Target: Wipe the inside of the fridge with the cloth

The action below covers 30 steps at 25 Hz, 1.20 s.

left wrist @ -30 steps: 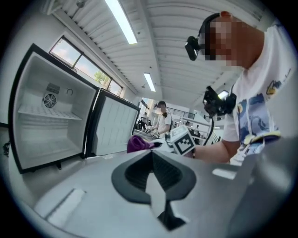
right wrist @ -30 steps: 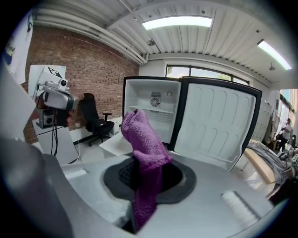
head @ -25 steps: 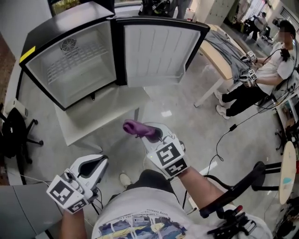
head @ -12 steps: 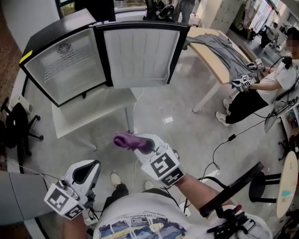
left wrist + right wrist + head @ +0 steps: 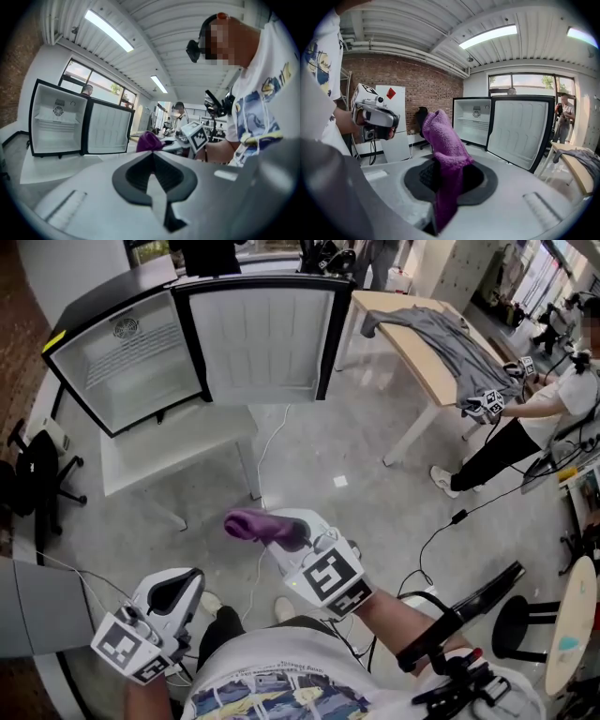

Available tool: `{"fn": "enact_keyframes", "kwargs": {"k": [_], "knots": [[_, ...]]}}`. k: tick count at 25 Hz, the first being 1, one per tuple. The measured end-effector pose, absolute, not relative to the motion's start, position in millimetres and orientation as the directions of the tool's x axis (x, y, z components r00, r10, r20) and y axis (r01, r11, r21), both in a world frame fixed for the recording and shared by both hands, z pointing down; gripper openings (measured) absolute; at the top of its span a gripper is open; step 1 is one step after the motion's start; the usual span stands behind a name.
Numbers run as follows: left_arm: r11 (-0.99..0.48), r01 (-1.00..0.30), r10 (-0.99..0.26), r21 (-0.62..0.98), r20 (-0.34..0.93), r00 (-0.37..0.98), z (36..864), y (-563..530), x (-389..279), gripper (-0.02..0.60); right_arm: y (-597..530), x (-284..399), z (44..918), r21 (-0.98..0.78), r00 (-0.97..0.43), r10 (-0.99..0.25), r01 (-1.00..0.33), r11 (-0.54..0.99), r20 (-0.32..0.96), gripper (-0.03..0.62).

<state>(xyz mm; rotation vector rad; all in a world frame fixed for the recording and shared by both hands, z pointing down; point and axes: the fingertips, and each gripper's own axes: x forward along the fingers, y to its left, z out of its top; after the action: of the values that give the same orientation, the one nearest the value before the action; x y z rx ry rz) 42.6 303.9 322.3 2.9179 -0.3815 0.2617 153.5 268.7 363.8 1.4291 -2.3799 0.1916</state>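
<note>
A small black fridge (image 5: 122, 362) stands open on a low white table (image 5: 173, 451) at the upper left, its door (image 5: 258, 338) swung wide and its white inside bare. My right gripper (image 5: 281, 532) is low in the middle, well short of the fridge, shut on a purple cloth (image 5: 251, 523) that sticks out past its jaws. In the right gripper view the cloth (image 5: 446, 140) stands up between the jaws, with the fridge (image 5: 472, 119) beyond. My left gripper (image 5: 173, 589) hangs at the lower left, shut on nothing (image 5: 152, 180).
A wooden table (image 5: 422, 329) with a grey garment stands at the upper right, with a seated person (image 5: 525, 404) beside it. A black chair (image 5: 28, 484) is at the left, a stool (image 5: 520, 615) at the right. Cables lie on the concrete floor (image 5: 356, 474).
The fridge has slid left and a little farther off in the head view. Both grippers keep about the same places, and the cloth stays in the right one.
</note>
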Motion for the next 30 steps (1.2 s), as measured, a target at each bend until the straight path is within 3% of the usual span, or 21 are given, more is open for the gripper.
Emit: {"fn": "enact_keyframes", "kwargs": {"k": [30], "knots": [[-0.958, -0.248, -0.215, 0.147, 0.213, 0.953, 329, 319, 41, 0.006, 282, 126, 349, 0.079, -0.491, -0.807, -0.837, 0.541, 0.329, 0.053]]}}
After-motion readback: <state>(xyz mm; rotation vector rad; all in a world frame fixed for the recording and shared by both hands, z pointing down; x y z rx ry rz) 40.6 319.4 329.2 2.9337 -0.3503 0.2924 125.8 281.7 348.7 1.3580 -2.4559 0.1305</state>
